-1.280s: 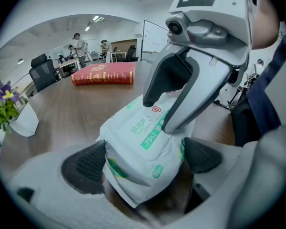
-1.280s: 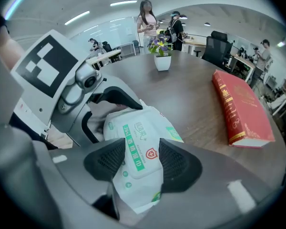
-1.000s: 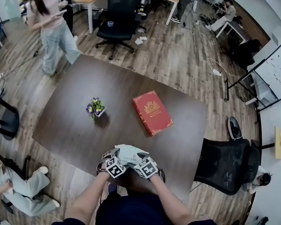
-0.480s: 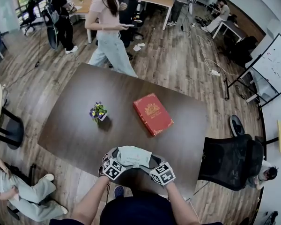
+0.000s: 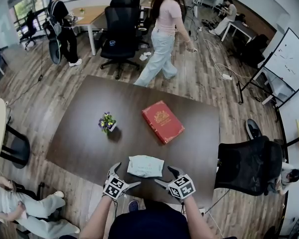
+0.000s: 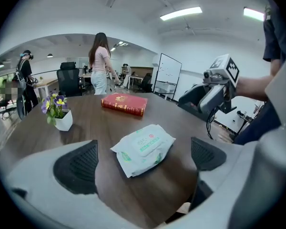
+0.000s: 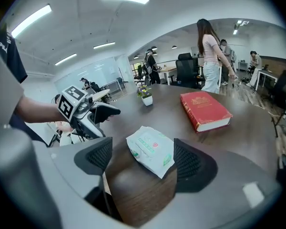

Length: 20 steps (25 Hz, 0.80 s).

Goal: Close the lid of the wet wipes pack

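Observation:
The white and green wet wipes pack [image 5: 145, 166] lies flat on the dark table [image 5: 84, 133] near its front edge, and its lid looks flat on top. My left gripper [image 5: 124, 176] hangs open just left of and behind the pack, apart from it. My right gripper [image 5: 167, 177] is open on the pack's right; its jaws have just been opening and nothing is between them. In the left gripper view the pack [image 6: 144, 147] lies ahead of the open jaws. The right gripper view shows the pack [image 7: 151, 149] beyond its spread pads [image 7: 96, 157].
A red book [image 5: 162, 121] lies at the table's middle right. A small pot of flowers [image 5: 107, 123] stands to its left. A black office chair [image 5: 244, 166] is at the table's right side. A person [image 5: 164, 34] walks beyond the far edge.
Both grippers were on the pack a second ago; they have let go, risen and drawn back toward me, one to each side. The person behind the table has walked to the right.

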{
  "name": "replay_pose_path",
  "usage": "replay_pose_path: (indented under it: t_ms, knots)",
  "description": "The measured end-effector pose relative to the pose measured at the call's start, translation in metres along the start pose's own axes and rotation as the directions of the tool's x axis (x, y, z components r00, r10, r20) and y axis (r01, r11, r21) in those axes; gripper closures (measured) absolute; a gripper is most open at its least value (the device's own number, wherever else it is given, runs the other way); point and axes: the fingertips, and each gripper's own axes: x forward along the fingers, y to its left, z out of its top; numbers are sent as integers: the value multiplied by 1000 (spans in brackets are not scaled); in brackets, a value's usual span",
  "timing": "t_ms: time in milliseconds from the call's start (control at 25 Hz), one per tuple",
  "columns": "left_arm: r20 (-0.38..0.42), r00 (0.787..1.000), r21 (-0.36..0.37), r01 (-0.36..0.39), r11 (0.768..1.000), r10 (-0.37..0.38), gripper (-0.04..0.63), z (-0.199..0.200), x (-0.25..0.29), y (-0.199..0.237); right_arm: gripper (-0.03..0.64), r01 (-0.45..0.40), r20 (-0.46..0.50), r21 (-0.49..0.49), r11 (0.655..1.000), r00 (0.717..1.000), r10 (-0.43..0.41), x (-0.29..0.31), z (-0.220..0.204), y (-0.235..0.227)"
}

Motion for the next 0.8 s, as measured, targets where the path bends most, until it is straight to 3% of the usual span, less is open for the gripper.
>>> replay_pose_path:
  t_ms: [160,560,800]
  knots:
    - [23,1000,-24,21,999,-21,-5,2,-20,-14,186,18,49,36,999,999,-20,-16,5,-2]
    - [192,981,-38,39,999,-31,-5,40,-78,-23,167,68,222,139,988,970,-98,-65,18,-5]
    - [202,978,-24,56,998,-50,-5,44,-97,-30,156,84,285,216,973,947,-146,-85,12,-4]
